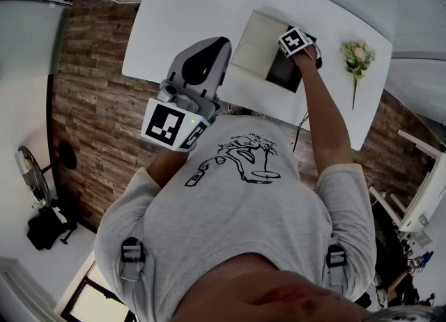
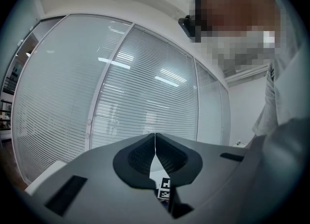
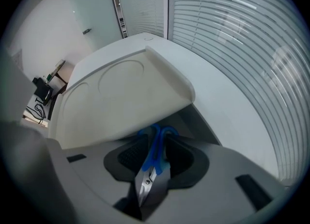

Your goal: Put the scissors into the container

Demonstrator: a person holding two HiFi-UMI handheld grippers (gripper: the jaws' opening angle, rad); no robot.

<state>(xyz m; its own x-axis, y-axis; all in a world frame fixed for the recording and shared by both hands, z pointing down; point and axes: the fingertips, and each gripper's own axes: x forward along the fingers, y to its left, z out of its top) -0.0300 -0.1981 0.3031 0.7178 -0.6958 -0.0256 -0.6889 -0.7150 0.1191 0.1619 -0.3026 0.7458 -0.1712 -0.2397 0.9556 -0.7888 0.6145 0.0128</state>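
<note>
right gripper [image 3: 156, 143] is pointing down into the open container [image 3: 193, 119], jaws standing apart around the blue scissors [image 3: 147, 182]; best letting them slide in under the lid [image 3: 126, 92]. left gripper [image 2: 155, 143] is idling, jaws pressed together.

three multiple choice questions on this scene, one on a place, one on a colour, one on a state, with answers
1. Where does the flower lie?
A on the table, right of the container
B in the container
C on the floor
2. What colour are the scissors' handles?
A red
B yellow
C blue
3. How do the left gripper's jaws stand?
A wide apart
B together, empty
C clamped on the scissors

1 A: the head view shows it on the white tabletop.
2 C: blue handles show between the right gripper's jaws.
3 B: its own view shows the jaws meeting.
</note>
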